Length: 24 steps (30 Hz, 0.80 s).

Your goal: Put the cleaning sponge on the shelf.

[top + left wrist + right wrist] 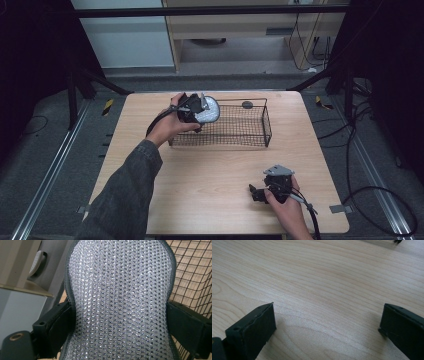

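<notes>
Scene: a person at a pale wood-grain counter (210,175) works with two hand-held grippers, seen from a camera above
Left gripper: the left gripper (196,111) is held over the near-left corner of a black wire basket (250,131), the person's hand wrapped around its body and a dark denim sleeve (127,195) reaching in from the bottom left
Left jaws: closed on a glittering pad (120,302), pressing against its two narrowed sides in the left gripper view
Held object, shape: the pad is oval and waisted, wider at the far end and pinched in where the jaws grip it
Held object, surface: covered in tight rows of small silver beads or sequins that catch the light, bordered by a thin dark grey rim
Held object, position: raised off the counter, at the basket's left rim; in the high view it shows as a pale silvery oval beside the gripper, whether it touches the wire cannot be told
Basket: rectangular, open-topped, fine black mesh, standing on the far half of the counter
Right gripper: the right gripper (257,192) rests low at the near-right part of the counter, well apart from the basket
Right jaws: spread wide with only bare wood between them, holding nothing
</notes>
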Motion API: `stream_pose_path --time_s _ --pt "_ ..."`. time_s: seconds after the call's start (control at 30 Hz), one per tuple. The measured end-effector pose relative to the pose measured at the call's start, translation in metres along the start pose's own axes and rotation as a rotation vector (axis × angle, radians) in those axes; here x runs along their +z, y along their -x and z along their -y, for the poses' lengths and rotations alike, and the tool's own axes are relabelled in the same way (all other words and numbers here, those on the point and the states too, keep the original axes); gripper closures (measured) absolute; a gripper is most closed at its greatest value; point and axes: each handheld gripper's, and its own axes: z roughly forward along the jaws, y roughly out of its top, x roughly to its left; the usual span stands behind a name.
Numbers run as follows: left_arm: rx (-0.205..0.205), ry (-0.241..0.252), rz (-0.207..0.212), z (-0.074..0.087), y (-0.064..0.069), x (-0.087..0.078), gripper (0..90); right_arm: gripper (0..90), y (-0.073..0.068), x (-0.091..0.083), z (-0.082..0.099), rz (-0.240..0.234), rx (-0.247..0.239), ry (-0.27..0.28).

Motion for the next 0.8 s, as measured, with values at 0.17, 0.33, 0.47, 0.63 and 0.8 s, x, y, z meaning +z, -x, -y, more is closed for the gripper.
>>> stream_pose_path --time_s 0.17,0.33,0.47,0.63,0.8 --pt "-0.001 -0.005 0.005 0.000 -0.001 0.004 8.4 0.4 0.000 0.000 0.000 -0.001 0.002 -0.001" --pt "-0.010 -0.011 0.012 0.002 -0.002 0.008 8.3 0.4 0.000 0.000 0.000 0.001 0.002 0.000" --pt "-0.022 -0.014 0.014 0.002 -0.003 0.011 7.5 0.4 0.000 0.000 0.000 0.000 0.000 0.000" --pt "-0.065 -0.016 0.055 0.002 -0.003 0.014 4.4 0.4 0.000 0.000 0.000 0.000 -0.001 0.001" --pt "-0.090 -0.007 0.070 0.002 -0.004 0.011 2.8 0.4 0.000 0.000 0.001 0.001 -0.010 0.001"
